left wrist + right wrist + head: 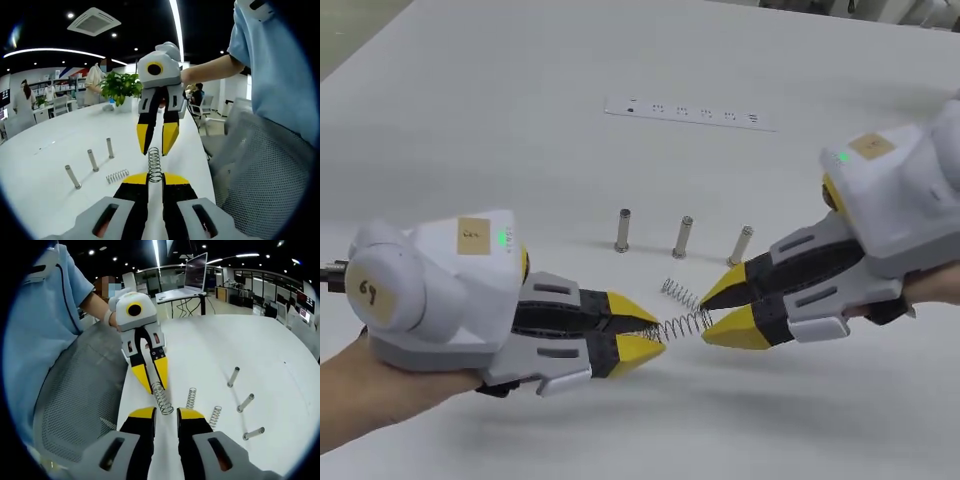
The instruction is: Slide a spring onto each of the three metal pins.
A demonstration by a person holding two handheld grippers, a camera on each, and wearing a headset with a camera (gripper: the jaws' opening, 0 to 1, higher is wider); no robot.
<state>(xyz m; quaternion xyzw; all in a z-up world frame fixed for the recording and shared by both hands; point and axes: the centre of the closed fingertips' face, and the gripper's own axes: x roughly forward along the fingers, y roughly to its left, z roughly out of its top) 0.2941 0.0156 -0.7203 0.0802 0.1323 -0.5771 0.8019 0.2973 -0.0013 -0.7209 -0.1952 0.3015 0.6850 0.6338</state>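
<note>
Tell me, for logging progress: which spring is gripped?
The spring clamped in the left gripper, its free end inside the open right gripper; the other two springs lie loose on the table.

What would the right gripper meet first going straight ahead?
The right gripper would first meet the held spring, its end between the open jaws; next, probably the left gripper.

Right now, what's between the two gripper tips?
A spring, clamped in the left gripper, reaches into the open right gripper; the head view shows it.
</note>
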